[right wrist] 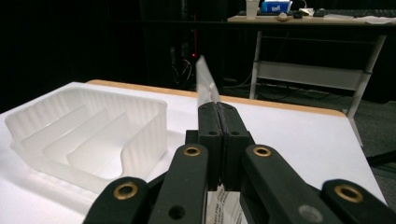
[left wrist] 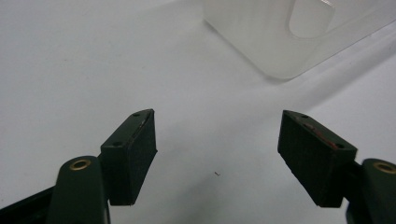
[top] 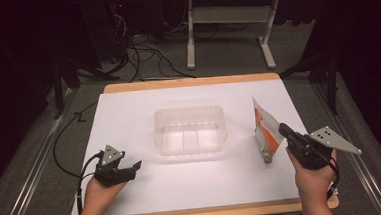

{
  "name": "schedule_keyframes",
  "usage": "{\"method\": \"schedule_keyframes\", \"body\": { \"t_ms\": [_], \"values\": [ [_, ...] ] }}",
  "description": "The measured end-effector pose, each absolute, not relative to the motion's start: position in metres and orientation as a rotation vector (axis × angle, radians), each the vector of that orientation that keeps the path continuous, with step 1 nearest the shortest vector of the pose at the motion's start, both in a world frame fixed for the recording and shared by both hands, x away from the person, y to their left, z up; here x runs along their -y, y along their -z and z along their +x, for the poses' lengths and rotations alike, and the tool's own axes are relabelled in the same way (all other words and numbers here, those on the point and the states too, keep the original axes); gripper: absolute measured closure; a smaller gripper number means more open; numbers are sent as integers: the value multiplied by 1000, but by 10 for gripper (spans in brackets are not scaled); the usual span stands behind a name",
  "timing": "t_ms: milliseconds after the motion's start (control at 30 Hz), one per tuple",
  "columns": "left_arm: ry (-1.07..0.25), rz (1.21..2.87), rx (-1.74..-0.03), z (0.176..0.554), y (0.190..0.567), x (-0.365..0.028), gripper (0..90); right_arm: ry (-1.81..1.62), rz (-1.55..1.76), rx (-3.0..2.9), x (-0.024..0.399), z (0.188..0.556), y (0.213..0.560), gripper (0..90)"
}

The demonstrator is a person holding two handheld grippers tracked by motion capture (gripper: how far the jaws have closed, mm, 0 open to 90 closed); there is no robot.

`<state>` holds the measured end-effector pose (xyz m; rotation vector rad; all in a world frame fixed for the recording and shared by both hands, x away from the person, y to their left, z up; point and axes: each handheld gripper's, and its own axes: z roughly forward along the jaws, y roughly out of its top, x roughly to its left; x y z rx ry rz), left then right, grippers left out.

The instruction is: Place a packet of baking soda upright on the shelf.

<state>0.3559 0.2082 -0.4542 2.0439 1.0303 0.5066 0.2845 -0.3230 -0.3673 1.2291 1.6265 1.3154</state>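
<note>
A clear plastic tray (top: 190, 130) with ribbed dividers stands in the middle of the white table cover; its corner (left wrist: 280, 42) shows ahead of the left gripper, and its side (right wrist: 84, 135) lies left of the right gripper. My right gripper (top: 283, 130) is shut on an orange and white pouch (top: 265, 128), held upright on edge to the right of the tray. The pouch's top edge (right wrist: 205, 84) sticks up above the closed jaws of the right gripper (right wrist: 219, 112). My left gripper (top: 134, 167) hovers low at the front left, open and empty (left wrist: 217, 140).
The white sheet (top: 128, 106) covers a wooden table with its edge (top: 192, 81) at the back. Beyond it stand a white desk frame (top: 228, 20) and cables (top: 145, 55) on the grey floor. A black cable (top: 65, 140) hangs off the table's left side.
</note>
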Motion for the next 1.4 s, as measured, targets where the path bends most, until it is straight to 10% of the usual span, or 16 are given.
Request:
{"method": "schedule_keyframes", "body": {
  "t_ms": [833, 1400],
  "values": [
    [-503, 2040, -1017, 354, 451, -210, 284, -1219, 1368, -1680, 321, 292, 410, 667],
    [-506, 2051, -1010, 354, 452, -207, 287, -1178, 1432, -1683, 330, 302, 417, 897]
  ]
}}
